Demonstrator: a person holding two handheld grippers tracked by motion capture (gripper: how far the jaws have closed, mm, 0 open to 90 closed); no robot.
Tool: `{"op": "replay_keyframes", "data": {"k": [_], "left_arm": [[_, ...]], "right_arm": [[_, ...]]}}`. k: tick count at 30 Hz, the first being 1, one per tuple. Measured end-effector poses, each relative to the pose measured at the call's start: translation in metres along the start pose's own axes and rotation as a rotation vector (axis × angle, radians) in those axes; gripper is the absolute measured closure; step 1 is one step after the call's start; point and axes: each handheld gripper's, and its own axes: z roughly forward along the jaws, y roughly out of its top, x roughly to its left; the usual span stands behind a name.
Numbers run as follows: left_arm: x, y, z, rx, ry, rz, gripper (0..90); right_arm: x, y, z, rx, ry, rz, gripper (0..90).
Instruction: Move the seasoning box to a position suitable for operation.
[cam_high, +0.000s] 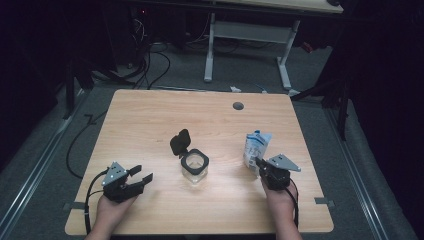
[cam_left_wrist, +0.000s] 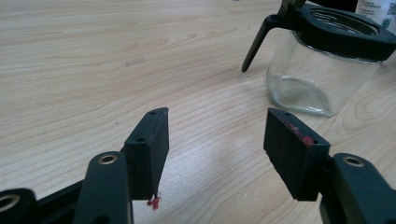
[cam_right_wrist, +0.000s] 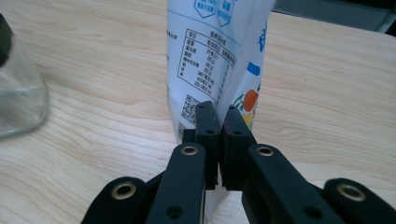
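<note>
- Left gripper (cam_high: 141, 179), near the desk's (cam_high: 150, 115) front-left corner: black jaws spread wide, nothing between them, resting low and aimed at the jar. No steadying hold there; a bump would slide the jar.
- Clear square glass jar with black rim (cam_high: 194, 165), mid-desk, hinged black lid (cam_high: 180, 141) flipped up behind it. Mouth narrow; a poured stream may miss it.
- Right gripper (cam_right_wrist: 219, 123), toward the front-right corner: jaws pinched tight on the white-and-blue printed pouch's (cam_high: 256, 148) lower edge, pouch upright. A thin-film pinch this low may let the pouch flop, slip or spill when lifted.
</note>
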Motion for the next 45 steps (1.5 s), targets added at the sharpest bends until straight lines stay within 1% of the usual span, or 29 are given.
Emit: {"op": "replay_keyframes", "data": {"k": [1,10,11,14,15,17,20,25,31,34,38,42,45], "left_arm": [[0.000,0.000,0.000,0.000,0.000,0.001,40.8],[0.001,-0.001,0.001,0.001,-0.004,0.002,40.6],[0.001,-0.001,0.001,0.002,-0.004,0.002,40.6],[0.002,-0.001,0.001,-0.002,-0.005,0.003,40.6],[0.001,-0.001,0.000,-0.002,-0.005,0.003,40.6],[0.001,0.000,0.000,-0.005,-0.007,0.004,40.6],[0.001,0.000,0.000,-0.002,-0.012,0.011,40.6],[0.001,0.000,0.000,-0.011,-0.015,0.012,40.5],[0.001,0.001,-0.001,-0.015,-0.017,0.012,40.4],[0.000,0.001,0.000,-0.015,-0.016,0.014,40.3],[0.000,0.001,0.000,-0.013,-0.017,0.017,40.3],[0.000,0.001,0.000,-0.012,-0.015,0.019,40.3],[-0.001,0.001,0.000,-0.010,-0.017,0.024,40.3]], "right_arm": [[-0.001,0.000,0.000,-0.001,0.011,0.006,88.1],[-0.008,-0.001,0.001,-0.003,0.036,0.056,88.4],[-0.007,0.000,0.001,-0.003,0.028,0.054,88.5],[-0.007,0.002,0.001,-0.002,0.028,0.046,88.7],[-0.006,0.002,0.000,-0.001,0.027,0.051,88.8],[-0.007,0.004,-0.001,-0.005,0.038,0.059,88.9],[-0.008,0.007,-0.003,-0.011,0.043,0.055,89.1],[-0.003,0.013,-0.006,-0.010,0.034,0.012,89.3],[0.000,0.016,-0.008,-0.011,0.036,0.009,89.5],[0.001,0.015,-0.008,-0.015,0.039,-0.001,89.5],[0.001,0.012,-0.010,-0.015,0.044,0.011,89.3],[-0.001,0.006,-0.014,-0.026,0.048,0.019,89.0],[-0.001,0.000,-0.016,-0.031,0.050,0.036,88.8]]}}
